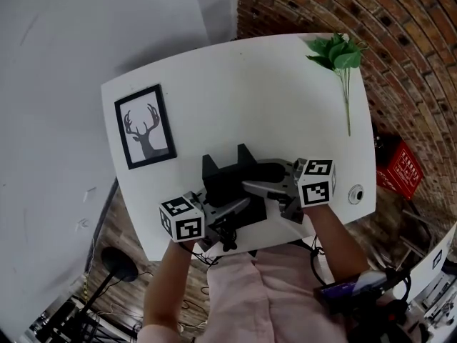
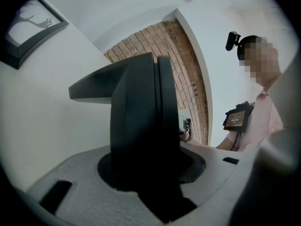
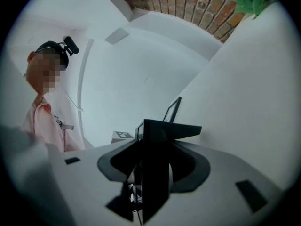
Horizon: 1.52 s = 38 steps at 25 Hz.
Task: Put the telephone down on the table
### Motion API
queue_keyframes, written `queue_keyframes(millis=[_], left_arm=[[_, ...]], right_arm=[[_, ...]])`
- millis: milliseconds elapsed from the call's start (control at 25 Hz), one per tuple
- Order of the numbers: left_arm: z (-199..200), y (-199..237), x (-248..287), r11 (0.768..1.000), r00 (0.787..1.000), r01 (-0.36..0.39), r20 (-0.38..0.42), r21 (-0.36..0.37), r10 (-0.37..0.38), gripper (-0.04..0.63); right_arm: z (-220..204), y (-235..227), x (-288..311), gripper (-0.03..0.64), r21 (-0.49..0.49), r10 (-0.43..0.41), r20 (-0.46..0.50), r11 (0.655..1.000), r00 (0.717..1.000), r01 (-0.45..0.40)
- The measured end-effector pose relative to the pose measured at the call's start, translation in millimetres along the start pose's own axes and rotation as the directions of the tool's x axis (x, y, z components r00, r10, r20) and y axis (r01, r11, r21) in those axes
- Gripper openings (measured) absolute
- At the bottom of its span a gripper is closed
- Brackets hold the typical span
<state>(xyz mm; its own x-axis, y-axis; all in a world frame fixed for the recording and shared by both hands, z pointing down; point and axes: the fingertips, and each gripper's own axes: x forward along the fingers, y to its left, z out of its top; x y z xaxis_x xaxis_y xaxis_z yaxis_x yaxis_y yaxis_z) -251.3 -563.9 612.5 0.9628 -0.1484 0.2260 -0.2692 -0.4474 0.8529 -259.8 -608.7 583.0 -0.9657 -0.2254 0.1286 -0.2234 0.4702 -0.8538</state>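
A black telephone [image 1: 232, 184] sits low over the near edge of the white table [image 1: 235, 84], held from both sides. My left gripper [image 1: 239, 206] is shut on its left end, and my right gripper [image 1: 253, 186] is shut on its right end. In the left gripper view the telephone [image 2: 141, 121] fills the space between the jaws of that gripper [image 2: 146, 182]. In the right gripper view the telephone's edge [image 3: 157, 149] stands upright between the jaws of my right gripper [image 3: 150, 173]. I cannot tell whether its underside touches the table.
A framed deer picture [image 1: 145, 126] lies on the table's left part. A green leafy stem [image 1: 341, 56] lies at the far right corner. A small round white thing [image 1: 355, 194] sits near the right front edge. A red box [image 1: 403, 168] is on the floor to the right.
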Motion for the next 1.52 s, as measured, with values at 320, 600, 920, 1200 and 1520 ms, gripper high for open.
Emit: queue_keyframes(millis=[320, 600, 920, 1200, 1520], left_arm=[[-1.5, 4.5, 0.7, 0.998, 1.000, 0.001, -0.028, -0.055, -0.002, 0.172], [5.5, 8.6, -2.4, 0.995, 0.996, -0.078, 0.042, -0.067, 0.081, 0.274], [-0.5, 31.4, -30.2, 0.937, 0.935, -0.349, 0.065, -0.005, 0.348, 0.425], [-10.1, 22.2, -59.3, 0.914, 0.903, -0.404, 0.141, -0.045, 0.406, 0.434], [27.4, -13.6, -119.3, 0.856, 0.808, -0.515, 0.356, 0.039, 0.470, 0.428]], right_arm=[[-0.8, -6.8, 1.9, 0.196, 0.069, 0.015, 0.003, 0.997, 1.000, -0.015], [-1.2, -7.6, 2.5, 0.186, 0.087, 0.047, 0.008, 0.995, 0.999, -0.047], [-1.3, -6.2, 6.5, 0.175, 0.081, 0.044, 0.002, 0.996, 0.999, -0.044], [-7.2, -3.5, 6.5, 0.290, 0.071, -0.027, 0.007, 0.997, 1.000, 0.026], [5.9, 5.7, -30.4, 0.311, -0.038, -0.206, 0.072, 0.977, 0.976, 0.209]])
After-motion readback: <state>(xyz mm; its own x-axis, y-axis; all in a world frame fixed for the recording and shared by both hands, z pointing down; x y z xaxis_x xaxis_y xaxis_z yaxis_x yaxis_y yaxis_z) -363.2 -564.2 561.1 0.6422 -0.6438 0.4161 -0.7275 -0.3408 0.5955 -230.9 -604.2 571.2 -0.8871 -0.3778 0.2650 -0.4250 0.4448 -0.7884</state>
